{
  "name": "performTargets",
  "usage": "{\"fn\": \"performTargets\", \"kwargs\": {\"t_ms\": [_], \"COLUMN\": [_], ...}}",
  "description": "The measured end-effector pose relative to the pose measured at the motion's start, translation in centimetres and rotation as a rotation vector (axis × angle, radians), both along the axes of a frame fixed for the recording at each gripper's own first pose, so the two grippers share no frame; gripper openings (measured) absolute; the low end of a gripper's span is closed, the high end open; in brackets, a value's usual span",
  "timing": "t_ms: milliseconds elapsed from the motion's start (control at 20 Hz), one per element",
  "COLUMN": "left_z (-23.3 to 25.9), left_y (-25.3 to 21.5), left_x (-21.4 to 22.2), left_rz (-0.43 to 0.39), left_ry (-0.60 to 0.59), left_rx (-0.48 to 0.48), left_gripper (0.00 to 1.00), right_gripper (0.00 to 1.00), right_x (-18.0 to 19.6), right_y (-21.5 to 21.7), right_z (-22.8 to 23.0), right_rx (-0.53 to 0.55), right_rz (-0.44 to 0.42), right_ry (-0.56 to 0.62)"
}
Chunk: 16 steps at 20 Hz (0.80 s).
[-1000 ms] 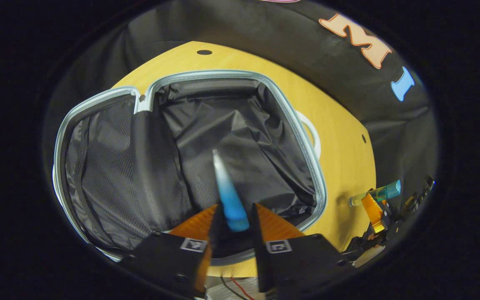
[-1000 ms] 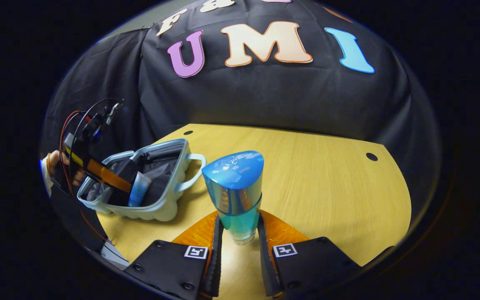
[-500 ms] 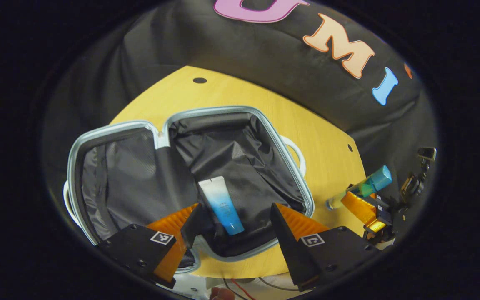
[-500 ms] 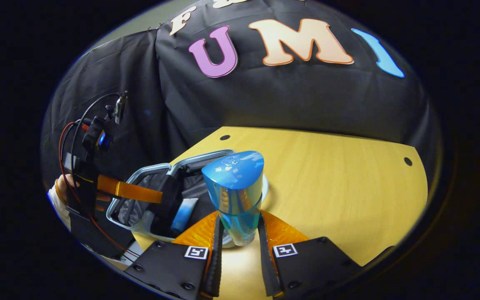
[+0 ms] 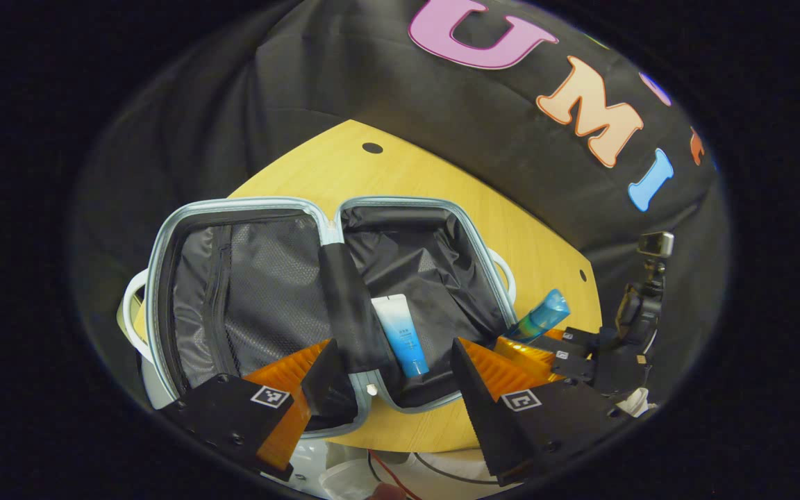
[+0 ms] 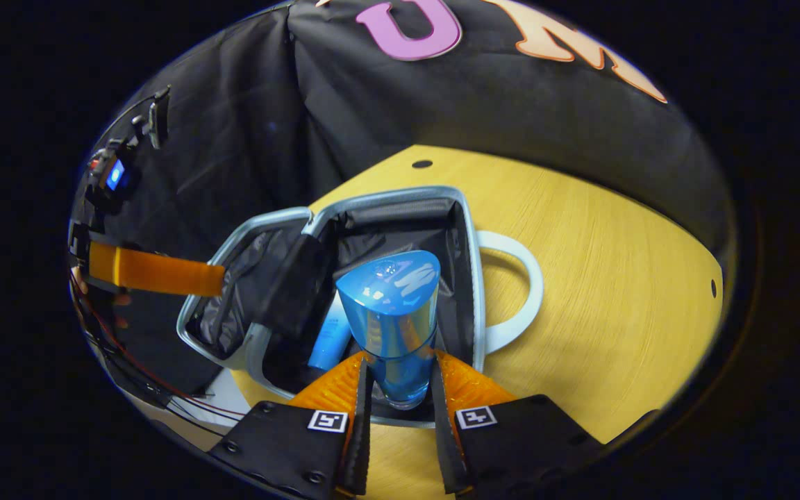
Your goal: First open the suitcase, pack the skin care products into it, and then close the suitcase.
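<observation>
Blue-capped bottle held over the open suitcase

Nearest, a blue-capped bottle (image 6: 396, 323) is gripped upright in the right tongs (image 6: 400, 410), cap up, directly above the right compartment of the suitcase (image 6: 473, 278). The left tongs (image 5: 396, 378) are spread and empty, just short of a blue-and-white tube (image 5: 403, 335) lying lengthwise near to far in that compartment, on the counter (image 6: 601, 278).

Suitcase (image 5: 254, 278): open flat on desk (image 5: 386, 180), both halves black-lined. Tube (image 5: 403, 333): white-to-blue, lying in right half. Left tongs (image 5: 389, 375): fingers wide apart, empty, above near rim. Right tongs (image 5: 546, 347): at suitcase's right edge, apparently gripping blue-capped bottle (image 5: 542, 314).
</observation>
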<state>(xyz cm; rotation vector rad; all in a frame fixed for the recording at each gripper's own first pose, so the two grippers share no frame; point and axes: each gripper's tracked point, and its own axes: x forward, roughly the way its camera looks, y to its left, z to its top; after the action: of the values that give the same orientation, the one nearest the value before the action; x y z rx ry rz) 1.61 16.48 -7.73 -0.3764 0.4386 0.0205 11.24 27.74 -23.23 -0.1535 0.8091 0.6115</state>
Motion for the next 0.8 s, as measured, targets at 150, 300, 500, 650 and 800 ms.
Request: {"fn": "performTargets", "kwargs": {"t_ms": [150,300,500,650,800], "left_z": [0.9,1.4,1.8,2.6,1.9], "left_y": [0.8,1.7,3.4,4.9,7.5], "left_x": [-0.6,-1.4,-2.4,-3.2,-4.2], "left_rz": [0.017,0.018,0.043,0.062,0.103], "left_ry": [-0.032,-0.049,-0.063,-0.109,-0.115], "left_rx": [-0.004,-0.014,-0.033,-0.059,-0.063], "left_gripper": [0.94,0.94,0.94,0.94,0.94], "right_gripper": [0.40,0.40,0.42,0.45,0.58], "right_x": [0.0,0.1,0.3,0.8,1.9], "right_y": [0.5,0.8,1.2,1.7,2.7], "right_z": [-0.6,-1.6,-2.3,-2.0,-0.8], "right_rx": [-0.031,-0.063,-0.088,-0.074,-0.007], "right_rz": [0.000,-0.018,-0.038,-0.068,-0.107], "right_ry": [0.022,0.039,0.055,0.056,0.024]}}
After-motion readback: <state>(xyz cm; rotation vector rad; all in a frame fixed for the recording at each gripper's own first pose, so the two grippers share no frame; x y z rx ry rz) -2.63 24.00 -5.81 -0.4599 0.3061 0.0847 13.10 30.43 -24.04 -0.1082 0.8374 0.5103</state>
